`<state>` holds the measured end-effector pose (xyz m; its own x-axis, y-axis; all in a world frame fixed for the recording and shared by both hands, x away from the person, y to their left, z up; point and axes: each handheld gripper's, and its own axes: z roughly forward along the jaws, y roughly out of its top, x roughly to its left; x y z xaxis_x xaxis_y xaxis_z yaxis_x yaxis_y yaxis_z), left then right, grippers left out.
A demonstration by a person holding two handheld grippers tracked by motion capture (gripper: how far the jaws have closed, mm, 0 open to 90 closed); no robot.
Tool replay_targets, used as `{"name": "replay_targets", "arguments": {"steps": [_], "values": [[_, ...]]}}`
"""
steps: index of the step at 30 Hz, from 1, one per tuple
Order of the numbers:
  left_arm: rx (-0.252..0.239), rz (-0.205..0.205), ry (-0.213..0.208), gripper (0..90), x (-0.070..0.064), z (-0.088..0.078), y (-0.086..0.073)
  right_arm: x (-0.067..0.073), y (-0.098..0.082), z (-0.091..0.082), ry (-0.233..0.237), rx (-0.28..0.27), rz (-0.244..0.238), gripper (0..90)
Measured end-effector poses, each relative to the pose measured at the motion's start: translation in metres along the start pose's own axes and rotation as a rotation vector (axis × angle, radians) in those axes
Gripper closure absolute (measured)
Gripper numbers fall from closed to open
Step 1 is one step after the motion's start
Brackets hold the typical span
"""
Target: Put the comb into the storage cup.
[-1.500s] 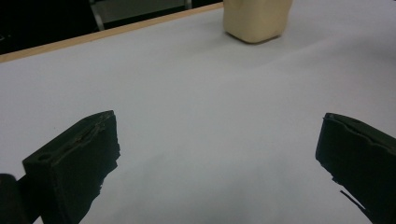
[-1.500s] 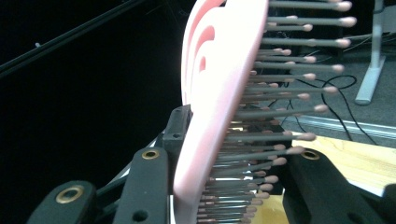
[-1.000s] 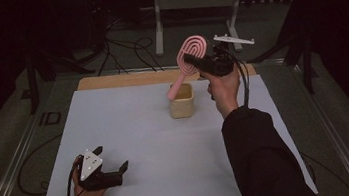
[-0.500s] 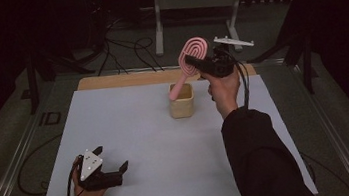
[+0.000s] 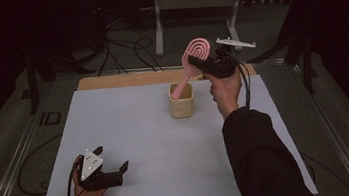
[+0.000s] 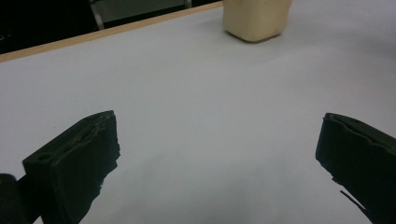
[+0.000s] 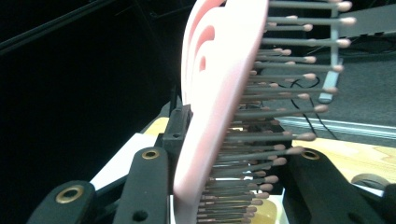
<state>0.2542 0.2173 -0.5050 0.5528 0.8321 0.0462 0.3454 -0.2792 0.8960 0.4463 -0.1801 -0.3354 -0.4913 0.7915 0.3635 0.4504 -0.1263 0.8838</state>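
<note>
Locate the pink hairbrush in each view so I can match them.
High view: pink hairbrush upper centre, clamped by the right gripper, handle in the beige cup.
Left gripper view: absent; cup at top.
Right gripper view: brush centre, between the jaws.
Shared landmark: the cup.

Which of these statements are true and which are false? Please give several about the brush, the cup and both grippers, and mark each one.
1. The right gripper is closed on the pink hairbrush. True.
2. The brush handle points down into the beige cup. True.
3. The left gripper holds the cup. False: its jaws are open and hold nothing, near the front of the table.
4. The cup lies on its side. False: it stands upright.
5. The brush is blue. False: it is pink.
</note>
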Motion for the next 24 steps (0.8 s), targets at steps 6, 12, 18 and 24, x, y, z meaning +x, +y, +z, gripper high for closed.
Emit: {"name": "replay_targets", "arguments": {"steps": [6,12,18,24], "values": [[0.001,0.001,0.000,0.2,0.000,0.000,0.000,-0.003,-0.002,0.001,-0.014,-0.006,0.003,63.7],[0.002,0.002,-0.001,0.2,0.000,0.000,0.000,-0.003,-0.005,0.003,-0.017,-0.001,0.002,63.6],[0.003,0.003,-0.001,0.2,0.000,0.000,0.000,-0.003,-0.012,0.008,-0.019,0.019,-0.002,63.6],[0.004,0.003,0.000,0.2,0.000,0.000,0.000,-0.003,-0.016,0.011,-0.021,0.029,-0.004,63.6]]}}
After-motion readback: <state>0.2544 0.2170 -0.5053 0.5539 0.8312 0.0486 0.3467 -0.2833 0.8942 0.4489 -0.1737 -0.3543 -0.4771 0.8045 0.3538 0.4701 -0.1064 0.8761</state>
